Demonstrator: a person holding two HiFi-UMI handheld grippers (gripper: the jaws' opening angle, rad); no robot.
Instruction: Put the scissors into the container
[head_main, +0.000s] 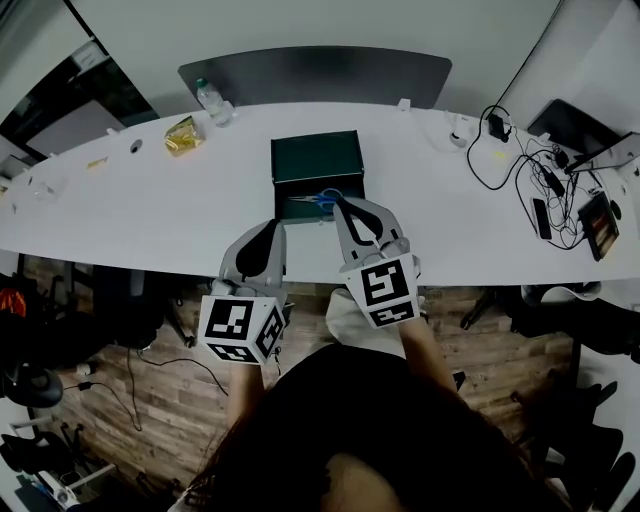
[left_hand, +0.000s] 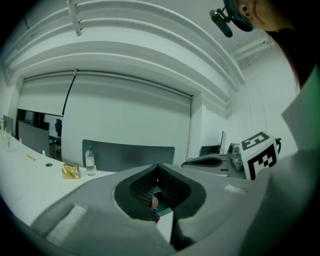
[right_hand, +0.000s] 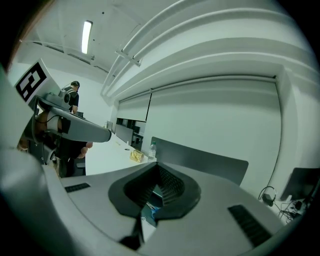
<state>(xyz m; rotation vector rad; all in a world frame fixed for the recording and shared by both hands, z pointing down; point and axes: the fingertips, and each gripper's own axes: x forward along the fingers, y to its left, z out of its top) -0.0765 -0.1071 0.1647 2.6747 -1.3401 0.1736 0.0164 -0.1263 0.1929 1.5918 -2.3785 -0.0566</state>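
Note:
A dark green box container (head_main: 316, 156) stands at the middle of the white table (head_main: 150, 215). The scissors (head_main: 318, 199), blue handles to the right and blades pointing left, show against the box's dark front half; I cannot tell whether they rest inside it. My right gripper (head_main: 341, 203) is shut, its tips right at the blue handles, and in the right gripper view (right_hand: 159, 165) a bit of blue shows below the closed pads. My left gripper (head_main: 272, 226) is shut and holds nothing, a little left of the box's front and nearer me; its pads meet in the left gripper view (left_hand: 158, 166).
A water bottle (head_main: 209, 97) and a gold packet (head_main: 183, 135) sit at the table's far left. Cables and devices (head_main: 545, 190) crowd the right end. A grey chair back (head_main: 315, 75) stands behind the table. The table's near edge (head_main: 150, 262) runs just under both grippers.

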